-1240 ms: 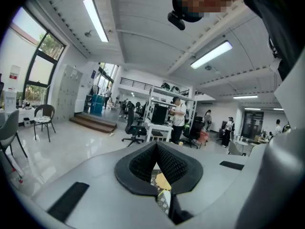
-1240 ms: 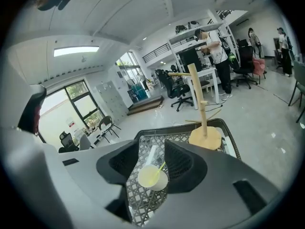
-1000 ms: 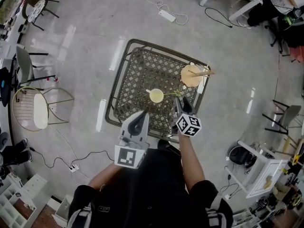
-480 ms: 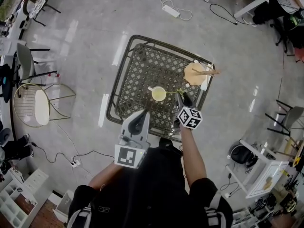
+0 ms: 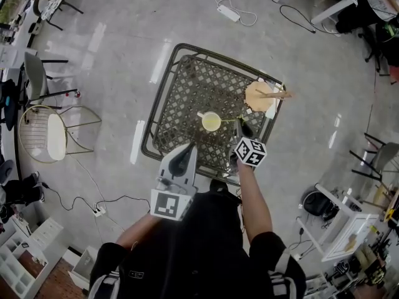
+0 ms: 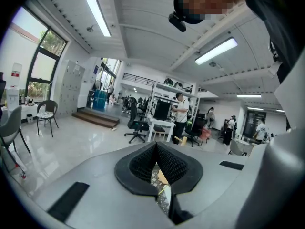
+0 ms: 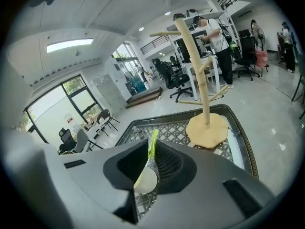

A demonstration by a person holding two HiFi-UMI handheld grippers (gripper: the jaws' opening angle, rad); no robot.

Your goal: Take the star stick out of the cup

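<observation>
A pale yellow cup stands near the middle of the lattice table. A thin green star stick leans out of it to the right. My right gripper sits just right of the cup, and its jaws are closing with the stick between them. In the right gripper view the green stick rises from the cup, and the jaws pinch it where they meet. My left gripper hovers over the table's near edge, away from the cup. Its jaws are together with nothing held.
A wooden mug tree stands on the table's right corner, close behind the right gripper. Chairs, cables and a power strip lie on the floor around the table. People and desks show far back.
The right gripper has edged forward to the stick beside the cup. The left gripper keeps its place. The head view has shifted a little.
</observation>
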